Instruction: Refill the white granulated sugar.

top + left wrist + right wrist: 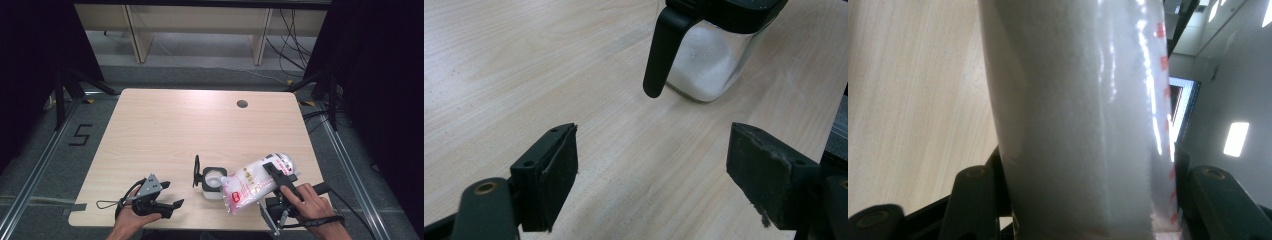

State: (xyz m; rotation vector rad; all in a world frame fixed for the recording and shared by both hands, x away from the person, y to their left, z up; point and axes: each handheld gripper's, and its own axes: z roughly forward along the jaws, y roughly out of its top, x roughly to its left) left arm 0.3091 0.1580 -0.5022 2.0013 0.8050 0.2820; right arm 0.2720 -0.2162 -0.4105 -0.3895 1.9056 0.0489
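White-filled pouch: clear plastic bag of white granules with red print (252, 182), lower right of the high view, tilted with its lower end over the jar mouth; in the right gripper view it fills the middle of the frame (1078, 120).
Jar: small square clear glass jar with black collar (212, 181), lower centre of the high view, standing on the table; white granules lie in its base in the left gripper view (706, 65).
Lid: black flip lid (196, 171), hinged open, standing at the jar's left side.
Right gripper: black two-jaw tool (280, 176), clamped across the bag's upper half, one jaw on either side of it.
Left gripper: black two-jaw tool (167, 200), lower left of the high view, jaws apart and holding nothing, aimed toward the jar but apart from it.
Table: pale wood-grain top (175, 125), with a round cable hole (242, 104) at upper right.
Step in hand, judged: pouring granules into the jar.
Doing it well: keep the bag's opening centred over the mouth, raise the held end slowly, steady the jar with the free gripper if it shifts.
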